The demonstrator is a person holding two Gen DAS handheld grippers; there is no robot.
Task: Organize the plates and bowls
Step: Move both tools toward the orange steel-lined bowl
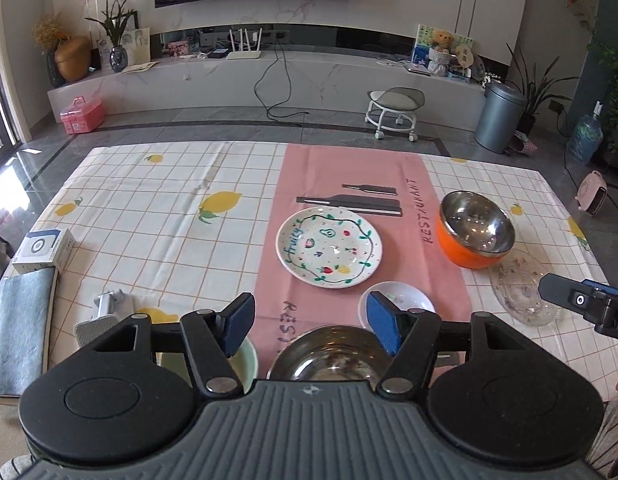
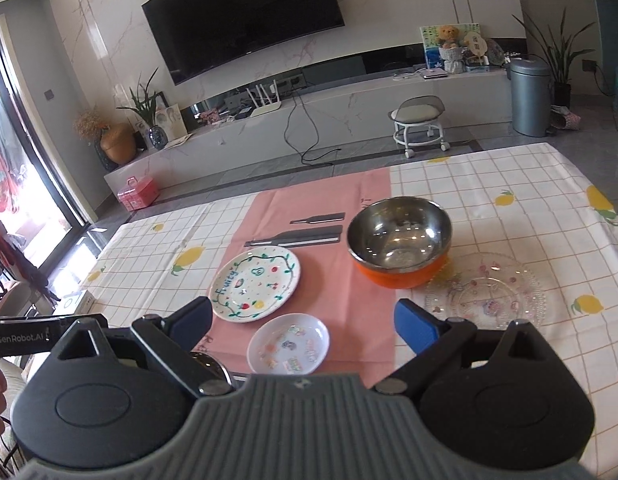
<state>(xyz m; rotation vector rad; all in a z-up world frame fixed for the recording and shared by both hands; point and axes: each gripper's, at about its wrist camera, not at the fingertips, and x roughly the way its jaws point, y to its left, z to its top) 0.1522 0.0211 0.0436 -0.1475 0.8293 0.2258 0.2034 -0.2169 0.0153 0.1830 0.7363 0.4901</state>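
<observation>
Both grippers hover level above the near table edge, jaws spread, empty: left gripper (image 1: 311, 326) over a steel bowl (image 1: 329, 354), right gripper (image 2: 303, 322) above a small white saucer (image 2: 289, 344), just nearer than the round painted fruit plate (image 2: 255, 286).

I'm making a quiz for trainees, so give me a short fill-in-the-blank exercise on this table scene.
1. The steel-lined bowl has an ___ outside.
2. The word painted on the white plate is ___.
3. The clear glass plate lies on the ___ part of the cloth, not the pink strip.
4. Both the left gripper and right gripper are ___.

Answers: orange; Fruity; checked; open
</observation>
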